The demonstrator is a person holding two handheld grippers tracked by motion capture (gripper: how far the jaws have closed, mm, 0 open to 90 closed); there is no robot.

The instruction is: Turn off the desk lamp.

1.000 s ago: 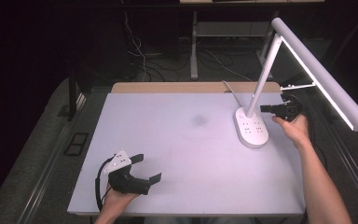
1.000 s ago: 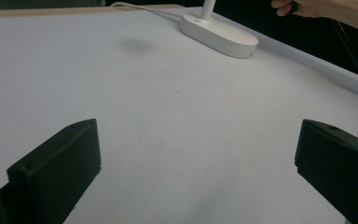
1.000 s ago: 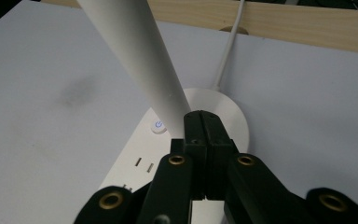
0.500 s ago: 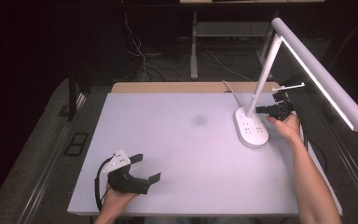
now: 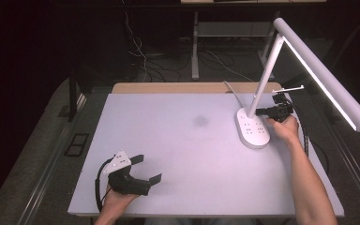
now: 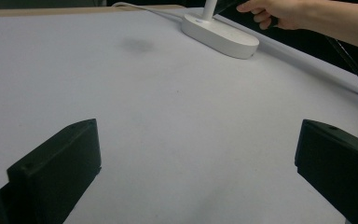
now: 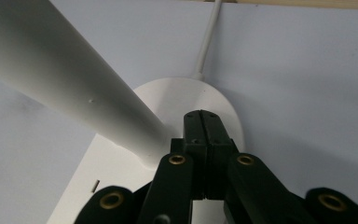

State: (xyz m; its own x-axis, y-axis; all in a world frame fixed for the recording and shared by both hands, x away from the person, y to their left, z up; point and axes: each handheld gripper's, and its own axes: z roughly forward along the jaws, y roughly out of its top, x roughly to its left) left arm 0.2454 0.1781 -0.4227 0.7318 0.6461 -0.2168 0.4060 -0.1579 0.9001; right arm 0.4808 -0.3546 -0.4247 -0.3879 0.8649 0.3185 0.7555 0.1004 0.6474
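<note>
At the right of the frame, on the pale lavender bench (image 5: pixel 178 140), stands the white desk lamp with oval base (image 5: pixel 253 132). My right hand-held gripper (image 5: pixel 258 111) hovers over the base beside the stem, jaws pressed together on nothing. Lower left, my left hand-held gripper (image 5: pixel 149 169) rests with jaws wide apart.
</note>
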